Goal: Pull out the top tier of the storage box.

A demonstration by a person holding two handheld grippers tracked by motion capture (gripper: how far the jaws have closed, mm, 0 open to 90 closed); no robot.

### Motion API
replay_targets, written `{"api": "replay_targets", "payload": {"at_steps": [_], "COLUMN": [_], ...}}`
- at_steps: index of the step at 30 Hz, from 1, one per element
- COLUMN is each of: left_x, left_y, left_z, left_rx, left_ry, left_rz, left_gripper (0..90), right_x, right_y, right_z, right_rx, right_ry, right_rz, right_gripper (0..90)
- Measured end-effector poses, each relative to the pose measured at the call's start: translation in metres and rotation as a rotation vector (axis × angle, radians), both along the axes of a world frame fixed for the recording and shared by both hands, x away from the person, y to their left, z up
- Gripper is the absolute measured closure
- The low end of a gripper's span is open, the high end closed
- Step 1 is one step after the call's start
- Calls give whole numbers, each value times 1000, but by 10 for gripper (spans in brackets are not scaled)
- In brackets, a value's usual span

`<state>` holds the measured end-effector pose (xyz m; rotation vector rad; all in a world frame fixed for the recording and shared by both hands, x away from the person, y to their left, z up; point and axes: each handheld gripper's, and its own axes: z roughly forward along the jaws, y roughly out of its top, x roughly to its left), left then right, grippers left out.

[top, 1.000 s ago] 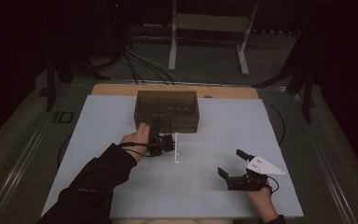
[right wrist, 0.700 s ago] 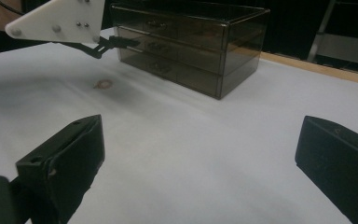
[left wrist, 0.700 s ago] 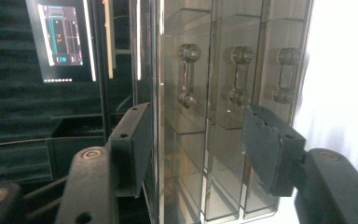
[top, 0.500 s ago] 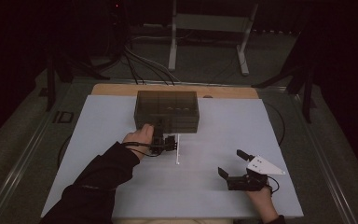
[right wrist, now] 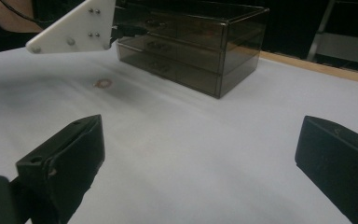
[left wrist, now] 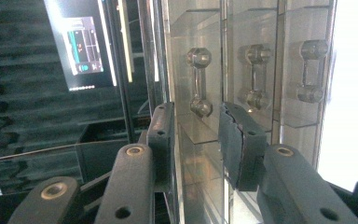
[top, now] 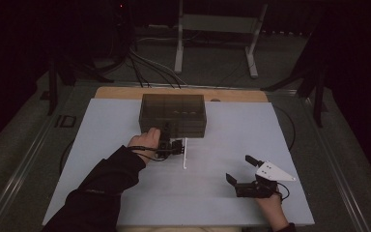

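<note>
A smoky see-through drawer box stands at the back middle of the white table. My left gripper is at the box's front, low on its left side. In the left gripper view its jaws reach up to a clear dumbbell-shaped drawer handle. The jaws have just been closing, with the handle's near knob between the tips and a small gap on each side. My right gripper rests open at the front right of the table, nothing between its jaws, facing the box.
Two more clear handles sit beside the first. A wooden strip edges the table's back. Cables and a white stand are on the floor behind. A small round mark is on the table.
The left gripper has edged slightly toward the box front and its jaws look narrower. The right gripper has not moved.
</note>
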<state>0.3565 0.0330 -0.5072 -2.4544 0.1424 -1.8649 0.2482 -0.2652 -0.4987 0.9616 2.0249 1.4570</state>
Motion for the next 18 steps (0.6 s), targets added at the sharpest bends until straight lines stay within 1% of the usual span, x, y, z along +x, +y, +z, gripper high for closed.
{"api": "replay_targets", "payload": {"at_steps": [2,3,4,5,6,7,9,10,11,13,18], "left_x": [2,2,2,2,2,3,2,2,2,3,3], "left_y": [0,-1,-1,-2,-3,-4,-5,-7,-7,-8,-10], "left_z": [-1,-1,-1,-3,-3,-3,-4,-5,-6,-6,-6], "left_rx": [-6,4,4,11,18,29,29,36,43,42,37], "left_ry": [6,3,3,-9,-7,-16,-19,-31,-37,-39,-34], "left_rz": [8,10,10,8,12,12,12,20,22,25,42], "left_gripper": [703,706,719,722,722,723,734,756,758,791,801], "right_x": [0,0,0,0,0,0,0,0,0,0,0], "right_y": [0,0,0,0,0,0,0,0,0,0,0], "right_z": [0,0,0,0,0,0,0,0,0,0,0], "right_rx": [3,2,2,-1,2,4,0,-1,-2,2,2], "right_ry": [-1,-1,-1,-2,-1,-2,-2,-1,-2,0,0], "right_rz": [-1,0,0,-1,-1,0,1,3,3,1,1], "right_gripper": [16,16,16,16,16,16,16,16,16,16,16]}}
